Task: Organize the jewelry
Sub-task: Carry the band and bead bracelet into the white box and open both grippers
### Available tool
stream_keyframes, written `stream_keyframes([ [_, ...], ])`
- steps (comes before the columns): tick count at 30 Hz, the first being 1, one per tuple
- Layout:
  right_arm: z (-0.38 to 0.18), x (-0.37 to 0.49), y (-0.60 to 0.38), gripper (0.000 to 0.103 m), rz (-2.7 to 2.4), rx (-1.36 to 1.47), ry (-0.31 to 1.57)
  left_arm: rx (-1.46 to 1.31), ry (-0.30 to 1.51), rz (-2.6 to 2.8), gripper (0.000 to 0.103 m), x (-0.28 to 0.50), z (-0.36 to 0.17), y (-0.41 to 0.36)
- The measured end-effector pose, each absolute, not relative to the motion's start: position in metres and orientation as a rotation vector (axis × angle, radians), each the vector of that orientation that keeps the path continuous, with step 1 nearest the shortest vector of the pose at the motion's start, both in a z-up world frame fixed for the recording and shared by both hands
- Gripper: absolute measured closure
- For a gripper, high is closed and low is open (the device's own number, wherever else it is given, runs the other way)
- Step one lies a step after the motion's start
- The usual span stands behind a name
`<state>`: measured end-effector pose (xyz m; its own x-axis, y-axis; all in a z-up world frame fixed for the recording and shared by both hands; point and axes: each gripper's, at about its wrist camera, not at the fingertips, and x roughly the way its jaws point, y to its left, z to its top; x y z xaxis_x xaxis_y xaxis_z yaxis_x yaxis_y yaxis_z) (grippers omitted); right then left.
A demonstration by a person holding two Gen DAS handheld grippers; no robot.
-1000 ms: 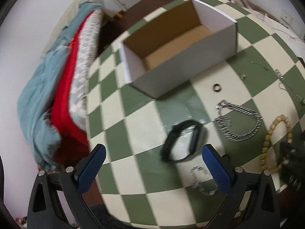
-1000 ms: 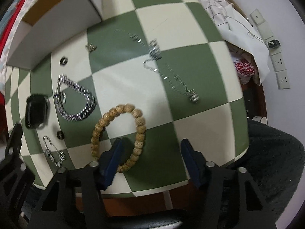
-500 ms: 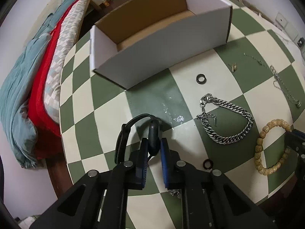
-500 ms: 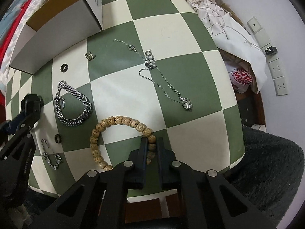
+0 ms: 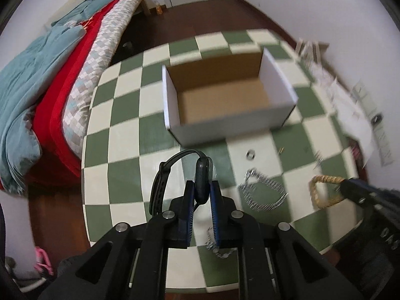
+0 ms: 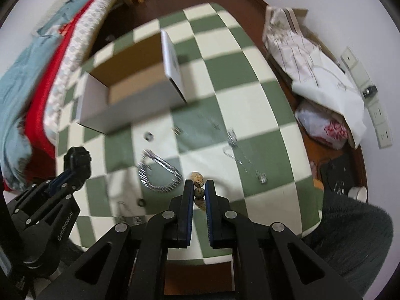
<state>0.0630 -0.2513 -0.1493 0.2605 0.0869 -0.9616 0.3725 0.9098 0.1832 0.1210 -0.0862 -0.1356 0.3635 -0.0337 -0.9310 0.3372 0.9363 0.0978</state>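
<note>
Your left gripper (image 5: 202,195) had its jaws pinched on the black rubber smartwatch band (image 5: 175,175), gripping the body so the strap hung free above the green-and-cream checkered table (image 5: 125,130). The open white cardboard box (image 5: 225,95) waited ahead. Your right gripper (image 6: 199,192) clamped the tan wooden bead bracelet (image 6: 198,191), likely bound for the same box.
</note>
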Motion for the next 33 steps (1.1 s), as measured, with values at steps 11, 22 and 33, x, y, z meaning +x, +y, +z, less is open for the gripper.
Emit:
stream_keyframes([
  [11, -0.074, 0.138, -0.245, 0.093, -0.102, 0.376, 1.163, 0.092, 1.147, -0.249, 0.094, 0.197, -0.08, -0.076],
  [22, -0.101, 0.233, -0.238, 0.093, -0.08, 0.341, 1.228, -0.06, 1.318, -0.262, 0.093, 0.28, -0.13, -0.075],
  [33, -0.151, 0.274, -0.241, 0.093, -0.064, 0.36, 1.324, -0.208, 1.424, -0.31, 0.093, 0.311, -0.159, -0.079],
])
